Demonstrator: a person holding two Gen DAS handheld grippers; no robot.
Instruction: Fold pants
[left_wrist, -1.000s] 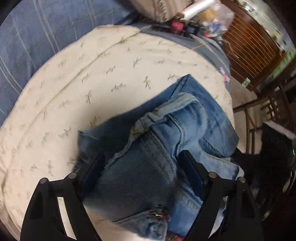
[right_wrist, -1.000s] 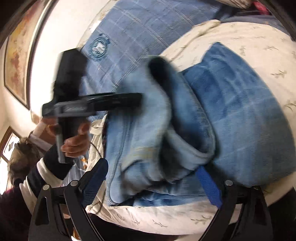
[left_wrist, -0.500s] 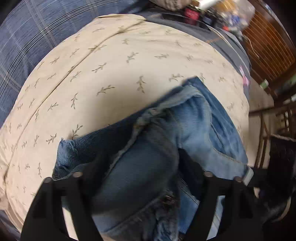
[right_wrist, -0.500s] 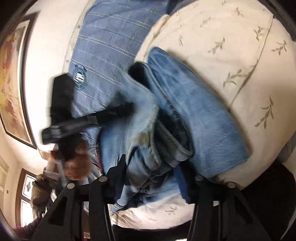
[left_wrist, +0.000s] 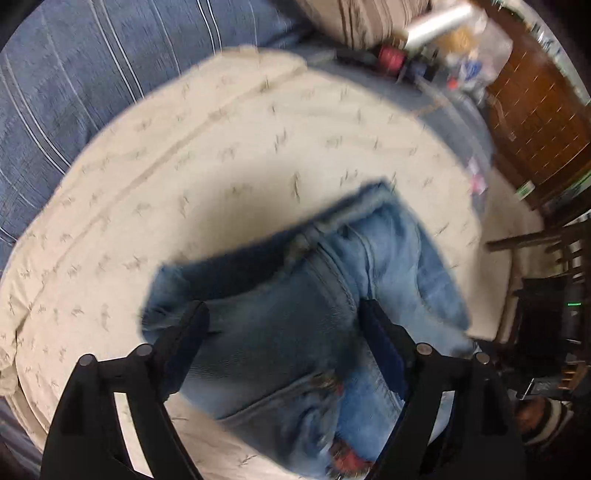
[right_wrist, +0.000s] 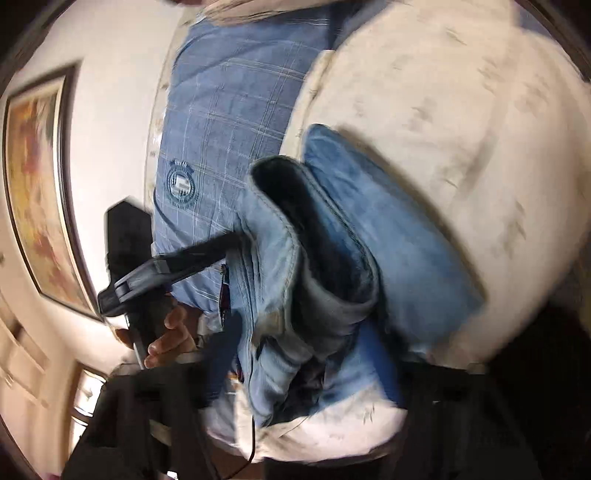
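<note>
The blue jeans lie folded in a thick bundle on a cream leaf-print cushion. My left gripper is open, its two fingers standing to either side of the bundle's near part. In the right wrist view the jeans show as stacked folds with a rolled edge on top. My right gripper is open around the bundle's near end; its blue-padded fingers flank the denim. The left gripper also shows in the right wrist view, reaching into the fold from the left, held by a hand.
A blue plaid fabric lies behind the cushion. Clutter with a red item and plastic bags sits at the far edge. A wooden cabinet and chairs stand to the right. A framed picture hangs on the wall.
Both grippers have opened wider around the denim bundle. The left view has pulled back a little, and the right view has turned, showing more cushion. Both views are blurred by motion.
</note>
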